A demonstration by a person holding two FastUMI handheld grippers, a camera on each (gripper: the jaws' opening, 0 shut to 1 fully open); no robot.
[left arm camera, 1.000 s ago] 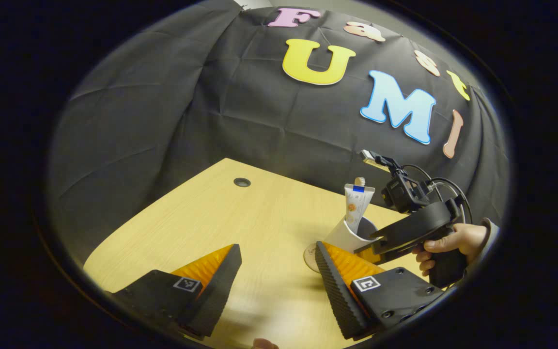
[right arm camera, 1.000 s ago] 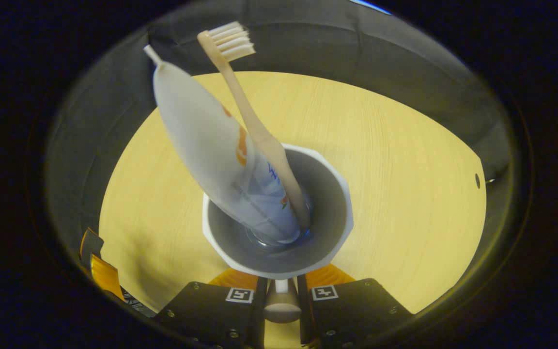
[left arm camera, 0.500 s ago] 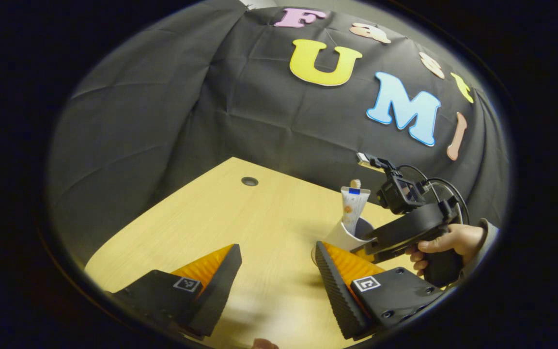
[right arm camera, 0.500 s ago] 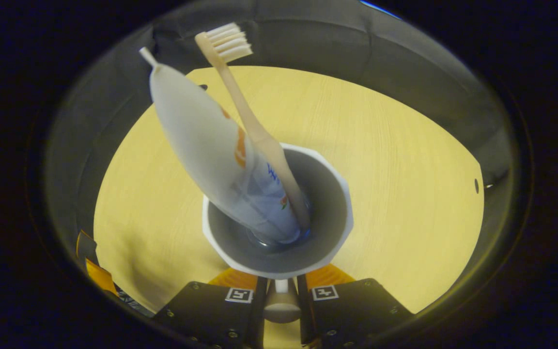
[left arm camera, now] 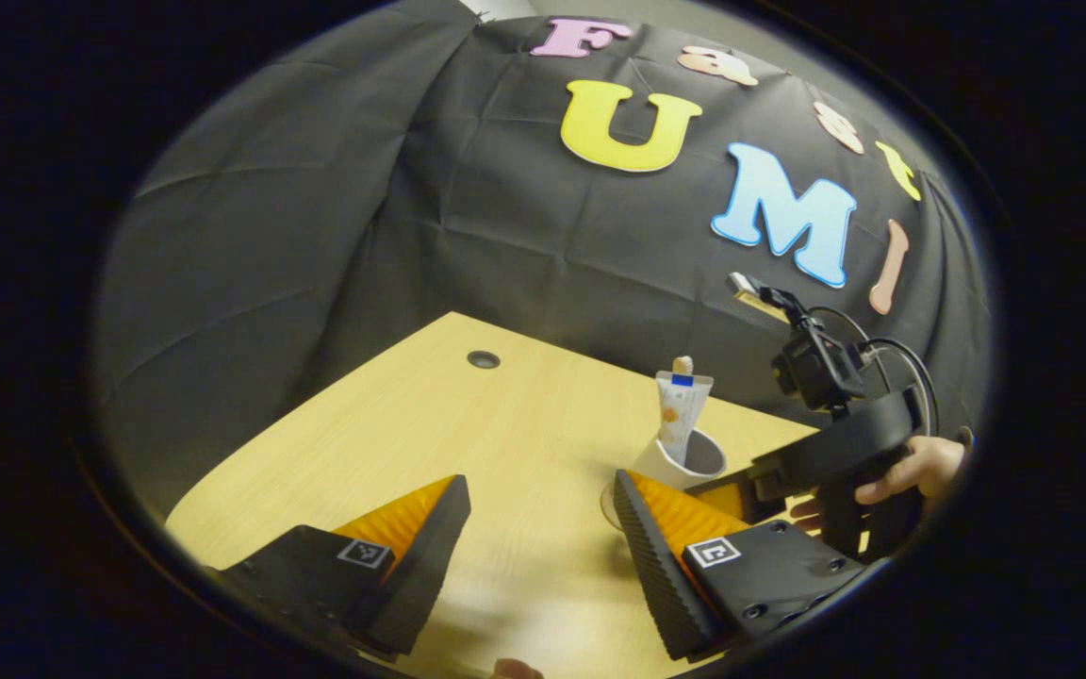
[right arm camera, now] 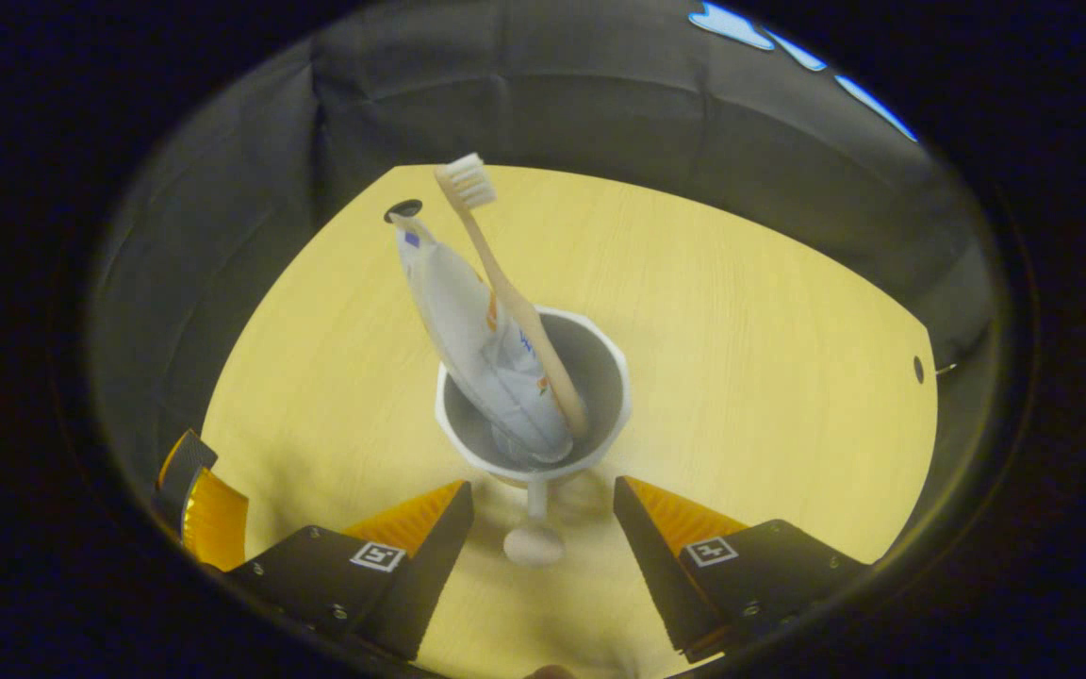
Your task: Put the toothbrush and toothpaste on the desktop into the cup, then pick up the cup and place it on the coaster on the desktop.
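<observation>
On the desk (right arm camera: 741, 311) | cup (right arm camera: 534, 405) with brush (right arm camera: 505, 283), paste (right arm camera: 468, 321), on coaster (left arm camera: 611, 505) | my right gripper (right arm camera: 543, 528) wide open, empty, handle (right arm camera: 534, 538) between fingers | left gripper (left arm camera: 543, 556) open, empty | risk: a finger clips handle on withdrawal, top-heavy cup tips.

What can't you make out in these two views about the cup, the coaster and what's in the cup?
- Coaster: in the left gripper view just a sliver shows beside the left hand-held gripper's finger; in the right gripper view the cup covers it.
- Toothbrush: left gripper view, the toothpaste hides all but its tip.
- Toothpaste cap end: right gripper view, sunk inside the cup, shadowed.
- Right hand-held gripper: its fingertips are hidden in the left gripper view.
</observation>
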